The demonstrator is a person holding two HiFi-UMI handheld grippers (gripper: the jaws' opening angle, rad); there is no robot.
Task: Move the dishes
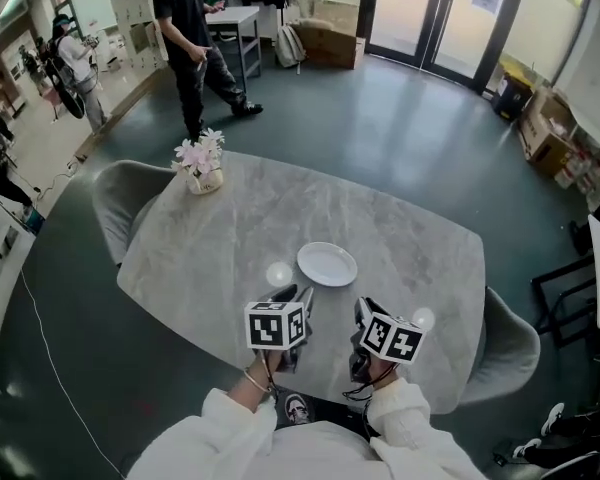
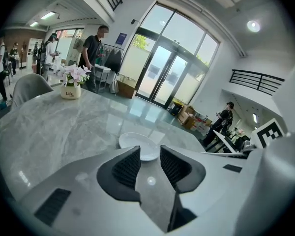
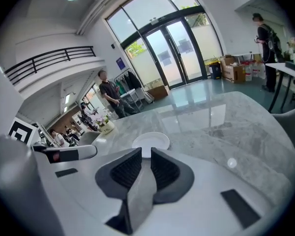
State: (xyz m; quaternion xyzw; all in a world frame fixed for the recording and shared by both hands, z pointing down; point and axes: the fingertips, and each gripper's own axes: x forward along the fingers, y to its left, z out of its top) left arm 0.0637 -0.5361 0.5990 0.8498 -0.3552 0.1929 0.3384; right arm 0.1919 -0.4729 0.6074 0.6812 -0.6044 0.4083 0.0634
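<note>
Lying flat on the grey marble counter [image 1: 230,233], the white plate [image 1: 327,264] sits empty, a little in from the near edge and just ahead of both grippers. The left hand-held gripper [image 1: 298,298] has its jaws spread with nothing between them. The right hand-held gripper [image 1: 364,314] shows a narrower gap, also empty. Neither touches the plate.

Each gripper view shows the plate [image 2: 138,145] [image 3: 150,142] just past the jaw tips, with bare counter showing through the gap. Only the head view gives the whole counter outline. It also shows a grey chair [image 1: 120,193] at the left edge and another grey chair [image 1: 510,343] at the near right corner.

The left gripper view alone shows a person standing by desks at far right. The right gripper view alone shows a railed balcony [image 3: 49,60] overhead.

A flower pot [image 1: 202,168] stands at the far left corner, well apart from the plate. The far right part of the counter is open stone, as is the stretch between plate and pot. Beyond the counter, a person in black [image 1: 190,38] stands on the dark floor near glass doors [image 1: 440,13].
</note>
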